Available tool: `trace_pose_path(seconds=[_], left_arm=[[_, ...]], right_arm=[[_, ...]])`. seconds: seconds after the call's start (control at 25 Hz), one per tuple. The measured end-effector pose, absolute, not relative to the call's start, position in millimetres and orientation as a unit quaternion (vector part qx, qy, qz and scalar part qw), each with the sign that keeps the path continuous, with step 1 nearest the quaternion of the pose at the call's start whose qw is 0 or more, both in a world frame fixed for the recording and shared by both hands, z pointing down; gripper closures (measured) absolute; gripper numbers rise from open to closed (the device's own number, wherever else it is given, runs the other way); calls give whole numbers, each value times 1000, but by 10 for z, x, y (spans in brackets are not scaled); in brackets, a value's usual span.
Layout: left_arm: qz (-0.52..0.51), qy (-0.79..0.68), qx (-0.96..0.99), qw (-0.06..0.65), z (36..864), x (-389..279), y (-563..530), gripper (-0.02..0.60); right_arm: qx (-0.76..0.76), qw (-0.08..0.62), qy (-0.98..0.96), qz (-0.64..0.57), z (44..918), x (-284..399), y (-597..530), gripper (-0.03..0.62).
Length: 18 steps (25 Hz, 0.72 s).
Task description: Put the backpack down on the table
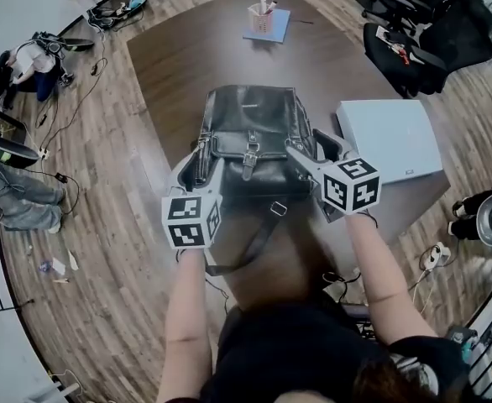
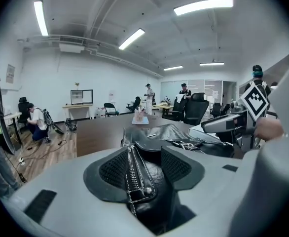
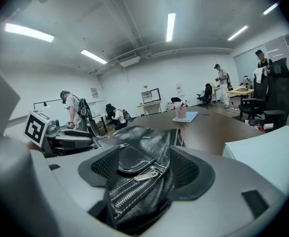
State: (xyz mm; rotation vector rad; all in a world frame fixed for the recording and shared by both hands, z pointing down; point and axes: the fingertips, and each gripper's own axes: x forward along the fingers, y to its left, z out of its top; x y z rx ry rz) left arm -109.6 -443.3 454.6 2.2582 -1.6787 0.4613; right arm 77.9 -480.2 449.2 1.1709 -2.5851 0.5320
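The left gripper (image 1: pixel 206 159) stands with its jaws spread wide. In the left gripper view the zippered side edge of the black leather backpack (image 1: pixel 250 116) runs between the pads. It lies against one pad with a clear gap to the other, so nothing is pinched. The right gripper (image 1: pixel 315 151) is likewise released. Its own view shows a fold of leather and a zipper pull sitting loosely between its parted pads (image 3: pixel 191 169). The two grippers flank the backpack's near corners, the left one at its left side and the right one at its right. The backpack lies flat on the dark brown table (image 1: pixel 187 57), close to the near edge, with its buckled front flap facing up. One strap (image 1: pixel 259 238) hangs over the table edge toward the person. Just beside the backpack on the right sits a pale blue box (image 1: pixel 393 137), next to the right gripper. Farther along the table, well apart from the backpack, a small pen holder (image 1: pixel 261 17) stands on a blue pad (image 1: pixel 275 28). Black office chairs (image 1: pixel 431 32) stand beyond the table's far right corner on the wood floor (image 1: pixel 112 250).
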Motion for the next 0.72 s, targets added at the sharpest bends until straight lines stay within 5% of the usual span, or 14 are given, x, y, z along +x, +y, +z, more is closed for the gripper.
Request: trace_pose_path(seconds=[0.2, 0.72], left_arm=[[154, -587, 783, 136, 4495, -1114, -4305, 359], [98, -572, 807, 105, 4009, -1148, -3830, 517]], right_arm=[[410, 120, -887, 175, 4437, 801, -4683, 304], [441, 104, -877, 159, 4180, 721, -4249, 447]])
